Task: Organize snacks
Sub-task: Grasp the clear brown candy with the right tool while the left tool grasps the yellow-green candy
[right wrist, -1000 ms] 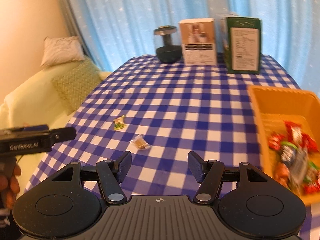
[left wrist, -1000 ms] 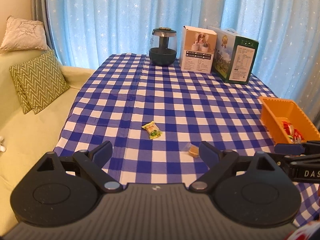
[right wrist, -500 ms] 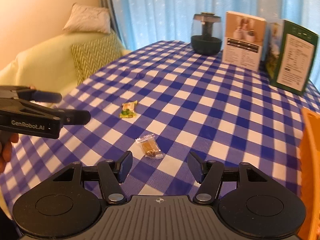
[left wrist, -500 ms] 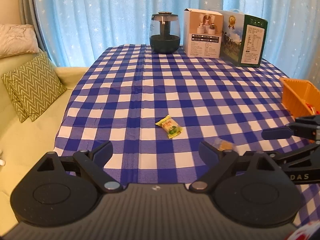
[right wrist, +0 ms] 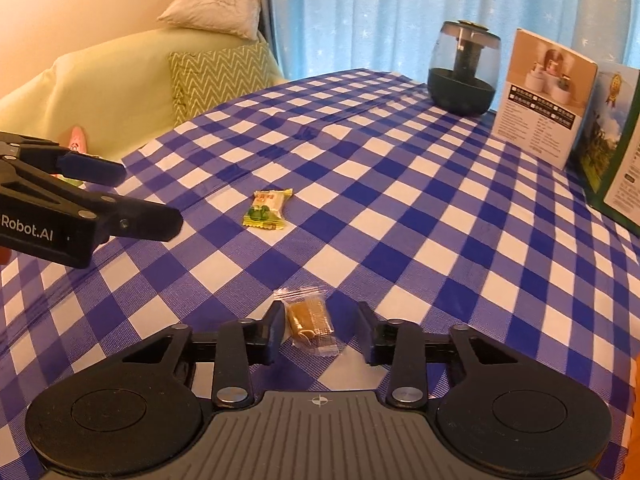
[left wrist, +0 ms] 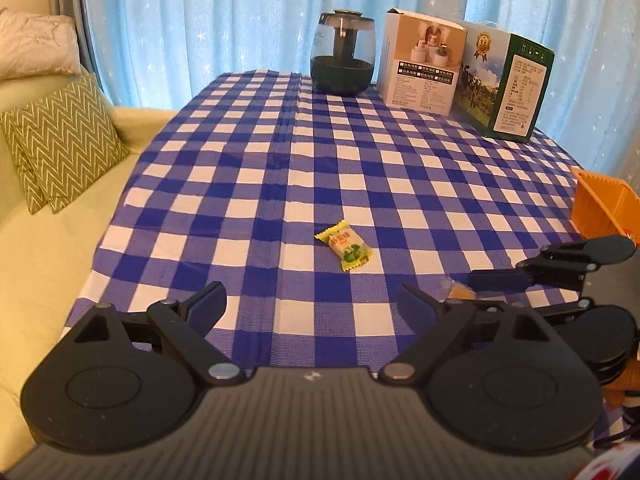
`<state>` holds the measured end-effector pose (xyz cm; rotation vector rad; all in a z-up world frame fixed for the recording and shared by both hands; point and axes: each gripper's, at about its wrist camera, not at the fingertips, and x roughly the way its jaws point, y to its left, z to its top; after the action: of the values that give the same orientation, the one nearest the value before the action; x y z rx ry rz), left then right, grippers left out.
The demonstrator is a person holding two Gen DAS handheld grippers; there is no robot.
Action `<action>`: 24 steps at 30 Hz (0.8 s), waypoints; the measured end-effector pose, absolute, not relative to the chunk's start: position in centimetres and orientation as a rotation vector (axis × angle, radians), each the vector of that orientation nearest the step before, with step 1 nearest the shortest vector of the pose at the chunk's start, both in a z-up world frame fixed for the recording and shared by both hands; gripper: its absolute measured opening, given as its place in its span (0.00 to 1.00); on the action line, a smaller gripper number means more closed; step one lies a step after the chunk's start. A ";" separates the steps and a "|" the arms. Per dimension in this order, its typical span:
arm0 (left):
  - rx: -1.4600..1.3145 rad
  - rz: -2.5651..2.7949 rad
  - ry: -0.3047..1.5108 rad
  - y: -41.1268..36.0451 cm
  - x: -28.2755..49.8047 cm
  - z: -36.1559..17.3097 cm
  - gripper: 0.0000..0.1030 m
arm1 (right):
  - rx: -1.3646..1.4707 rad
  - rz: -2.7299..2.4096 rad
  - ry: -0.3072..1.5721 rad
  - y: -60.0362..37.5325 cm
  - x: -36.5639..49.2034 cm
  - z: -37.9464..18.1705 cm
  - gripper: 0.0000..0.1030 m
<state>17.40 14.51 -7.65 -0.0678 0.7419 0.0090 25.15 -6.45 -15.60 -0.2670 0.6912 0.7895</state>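
As its jaws have just been closing, the right claw [right wrist: 320, 330] straddles the brown candy [right wrist: 309, 317] on the table [right wrist: 400, 208], not yet pinching; the left claw [left wrist: 310, 306] gapes, empty, facing the green candy [left wrist: 345, 249].

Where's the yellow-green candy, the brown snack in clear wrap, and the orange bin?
yellow-green candy [left wrist: 343, 250], left wrist view, wrapper's middle.
brown snack [right wrist: 309, 317], right wrist view, brown piece inside wrap.
orange bin [left wrist: 602, 210], left wrist view, near wall.

Left gripper [left wrist: 310, 304] fingers wide; right gripper [right wrist: 320, 330] fingers closing.
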 end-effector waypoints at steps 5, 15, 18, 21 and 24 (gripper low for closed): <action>-0.074 -0.005 0.750 14.1 17.6 -7.8 0.88 | -0.254 0.786 0.698 -6.3 25.0 -15.4 0.21; -0.109 0.004 0.731 12.7 21.0 -9.0 0.77 | -0.094 0.662 0.691 -8.7 27.1 -13.6 0.20; -0.124 0.015 0.711 12.1 22.3 -9.6 0.71 | -0.081 0.642 0.692 -9.4 27.5 -13.4 0.20; -0.151 0.012 0.696 11.7 23.5 -10.1 0.65 | -0.079 0.627 0.694 -9.9 27.7 -13.6 0.20; -0.145 0.035 0.706 11.4 24.4 -10.7 0.56 | -0.069 0.608 0.700 -10.4 27.8 -14.0 0.20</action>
<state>24.45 11.41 -10.74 -0.1448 0.7059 0.0351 27.78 -10.39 -13.96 -0.0688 0.6995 0.6083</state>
